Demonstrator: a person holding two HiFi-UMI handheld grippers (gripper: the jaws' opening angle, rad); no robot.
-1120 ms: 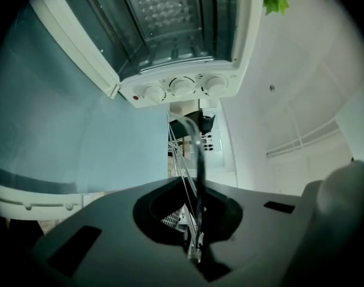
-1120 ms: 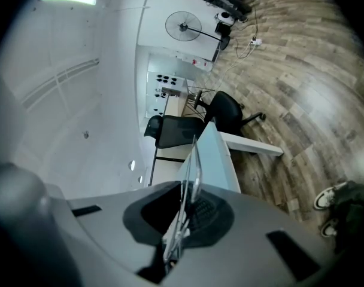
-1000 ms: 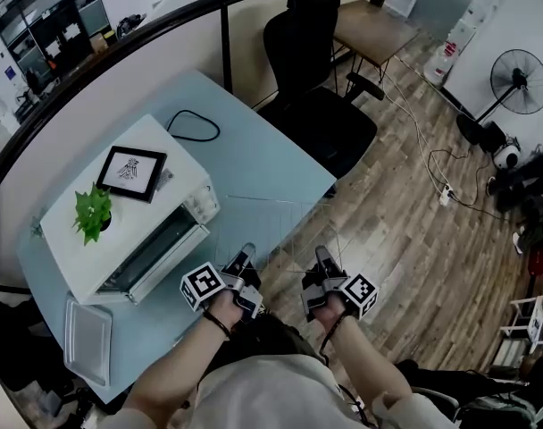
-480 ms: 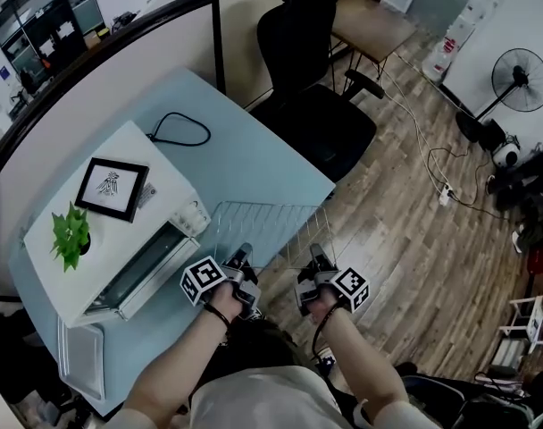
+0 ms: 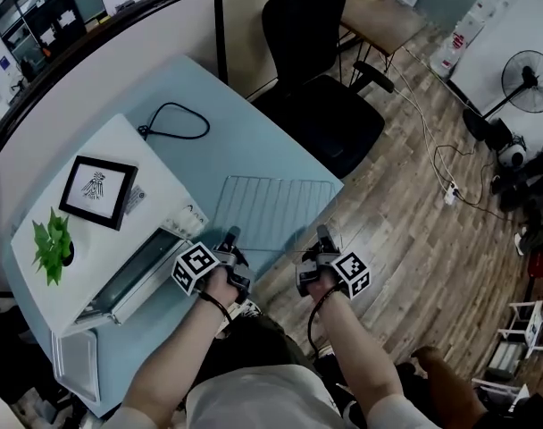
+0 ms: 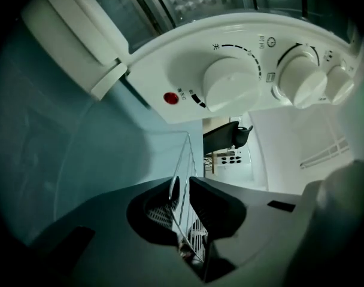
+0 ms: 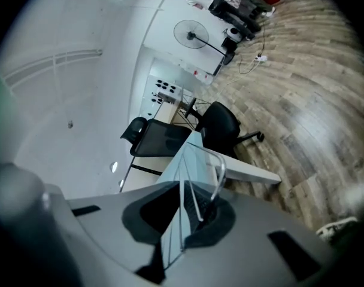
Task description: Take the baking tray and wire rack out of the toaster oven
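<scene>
On the table (image 5: 254, 146) by the oven (image 5: 155, 186) | rack (image 5: 276, 206): likely light, stiff wire, best taken at near rim | right tool (image 5: 322, 235) clamps it; left tool (image 5: 229, 236) has just been opening, wire between its jaws.

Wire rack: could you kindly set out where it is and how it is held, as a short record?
Wire rack: out of the toaster oven, over the table beside it
Left gripper: jaws have just been opening, rack wire between them
Right gripper: shut on the rack's near edge
Baking tray: on the table by the oven's open door
</scene>
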